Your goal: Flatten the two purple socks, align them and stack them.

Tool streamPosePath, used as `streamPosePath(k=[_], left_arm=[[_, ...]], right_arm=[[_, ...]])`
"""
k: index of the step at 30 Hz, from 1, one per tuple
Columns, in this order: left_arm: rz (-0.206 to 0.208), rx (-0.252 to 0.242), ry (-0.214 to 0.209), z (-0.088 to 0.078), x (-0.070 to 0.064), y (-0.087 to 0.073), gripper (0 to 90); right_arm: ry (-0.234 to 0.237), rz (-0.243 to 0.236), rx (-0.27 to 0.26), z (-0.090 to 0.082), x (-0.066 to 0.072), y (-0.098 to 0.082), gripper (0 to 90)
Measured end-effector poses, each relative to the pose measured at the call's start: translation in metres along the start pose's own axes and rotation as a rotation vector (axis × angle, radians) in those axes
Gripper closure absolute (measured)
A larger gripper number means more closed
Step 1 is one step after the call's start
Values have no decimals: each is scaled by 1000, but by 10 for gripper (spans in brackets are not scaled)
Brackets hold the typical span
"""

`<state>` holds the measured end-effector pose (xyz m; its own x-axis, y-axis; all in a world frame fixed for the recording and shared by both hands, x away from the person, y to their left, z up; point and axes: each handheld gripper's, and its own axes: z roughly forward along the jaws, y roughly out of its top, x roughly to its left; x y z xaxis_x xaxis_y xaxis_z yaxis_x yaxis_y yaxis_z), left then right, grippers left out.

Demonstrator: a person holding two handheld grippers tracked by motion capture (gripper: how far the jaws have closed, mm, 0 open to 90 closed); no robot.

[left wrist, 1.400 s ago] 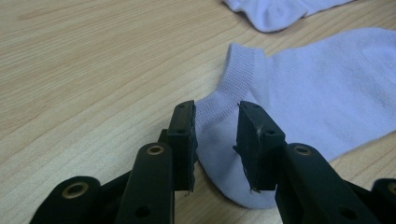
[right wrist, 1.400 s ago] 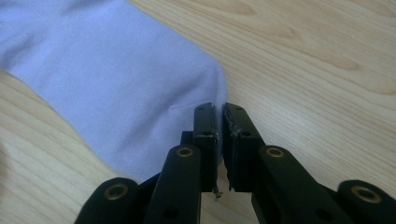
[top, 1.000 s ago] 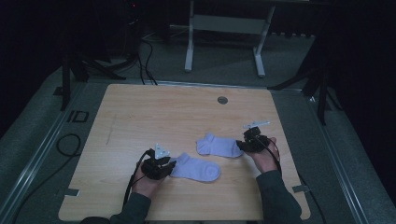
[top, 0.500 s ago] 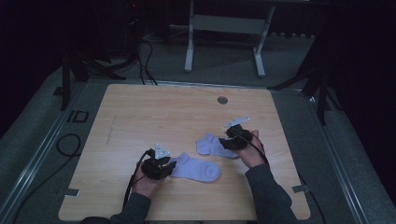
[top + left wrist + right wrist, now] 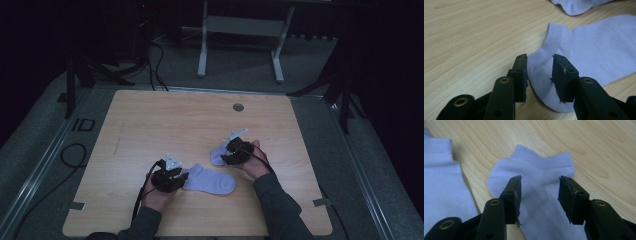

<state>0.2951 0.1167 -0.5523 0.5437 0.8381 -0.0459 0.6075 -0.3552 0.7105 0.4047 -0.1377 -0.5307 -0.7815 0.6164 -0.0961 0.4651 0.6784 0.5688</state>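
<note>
Dark room, grey carpeted floor [image 5: 45, 150], black cables on it, a grey metal frame stand [image 5: 240, 30] behind the table. Working surface [image 5: 165, 125]: rectangular light wood-grain top with rounded corners and a small round grey grommet [image 5: 238, 107] near its far edge.

Two pale lilac knit ankle socks lie flat, in the near half of the surface, right of centre. The near sock [image 5: 212, 180] has its long axis roughly parallel to the near edge; its ribbed cuff faces the left edge and its rounded toe the right edge. Fabric is a fine smooth knit, with a tighter ribbed band at the opening. The far sock [image 5: 218, 155] lies just beyond it, towards the right edge, largely covered by the right hand's tool in the high view; its long axis cannot be read there.

Left tongs [image 5: 539, 75]: partly open, black flat pads either side of the heel end of the near sock, just below the ribbed cuff. Pads do not press on the fabric.

Right tongs [image 5: 540, 198]: jaws about half apart and have just been opening. The far sock's ribbed cuff end lies under and between them, with its opening pointing away from the camera. No pinch on the cloth visible.
</note>
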Motion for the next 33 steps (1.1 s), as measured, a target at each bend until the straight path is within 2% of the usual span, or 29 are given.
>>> streamPosePath(k=[4,6,10,14,15,21,25,26,28,29,33], left_arm=[[1,1,-1,0,0,0,645],[0,1,-1,0,0,0,645],[-2,0,0,0,0,0,645],[-1,1,-1,0,0,0,644],[1,1,-1,-1,-1,0,645],[-1,0,-5,-1,-1,0,645],[1,4,-8,-1,-1,0,644],[3,7,-11,-1,-1,0,644],[4,8,-12,-2,-1,0,645],[4,9,-11,-2,-1,-1,645],[0,11,-11,-2,0,-1,645]], right_arm=[[19,-20,7,8,1,1,516],[30,-20,27,13,0,0,511],[75,18,17,15,-5,-2,524],[82,29,23,15,-7,-1,542],[73,35,26,15,-9,-1,601],[55,51,35,14,-9,0,788],[51,60,38,14,-8,1,843],[54,81,33,14,-9,0,860],[59,90,25,14,-10,-1,863],[70,125,13,13,-12,-3,866],[87,172,-40,4,-12,-5,868]])
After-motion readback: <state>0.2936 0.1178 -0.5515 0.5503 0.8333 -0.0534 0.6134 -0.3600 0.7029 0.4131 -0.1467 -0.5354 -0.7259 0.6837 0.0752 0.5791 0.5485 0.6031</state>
